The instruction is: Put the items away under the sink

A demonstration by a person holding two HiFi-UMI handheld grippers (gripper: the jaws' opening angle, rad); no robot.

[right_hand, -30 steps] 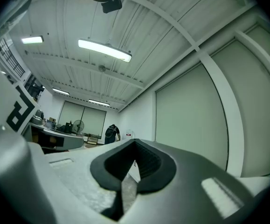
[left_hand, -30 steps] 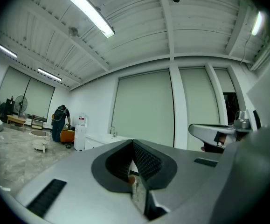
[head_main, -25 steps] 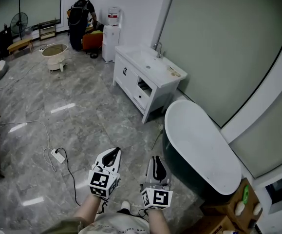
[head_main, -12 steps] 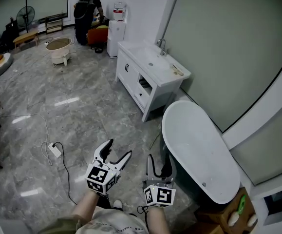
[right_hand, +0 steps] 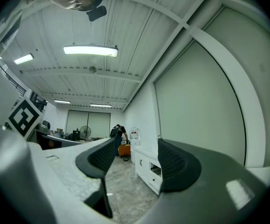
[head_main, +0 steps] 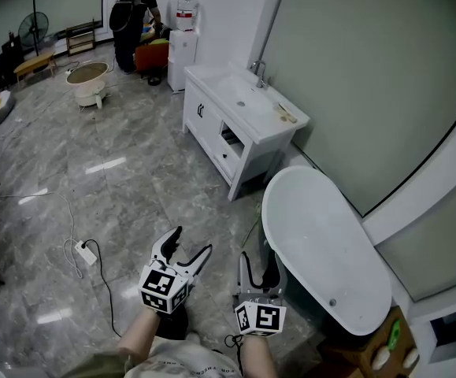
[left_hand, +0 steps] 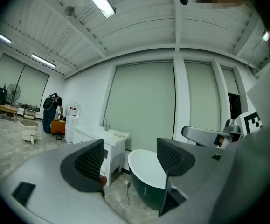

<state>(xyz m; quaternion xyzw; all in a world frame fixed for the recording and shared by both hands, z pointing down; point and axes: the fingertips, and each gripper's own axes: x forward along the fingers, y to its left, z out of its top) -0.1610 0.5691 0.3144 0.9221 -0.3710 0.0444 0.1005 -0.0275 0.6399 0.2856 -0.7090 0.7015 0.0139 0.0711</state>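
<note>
Held left gripper (head_main: pixel 190 242) and right gripper (head_main: pixel 259 258) spread, empty, well short of sink cabinet (head_main: pixel 235 128); needed level approach skirting bathtub (head_main: pixel 291 181)

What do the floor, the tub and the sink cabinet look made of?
Floor: polished grey stone or marble-look tile, veined, reflecting lights. Tub: glossy white inside, dark green outside, probably acrylic or enamel. Cabinet: smooth white, painted wood or board; can't tell which.
</note>
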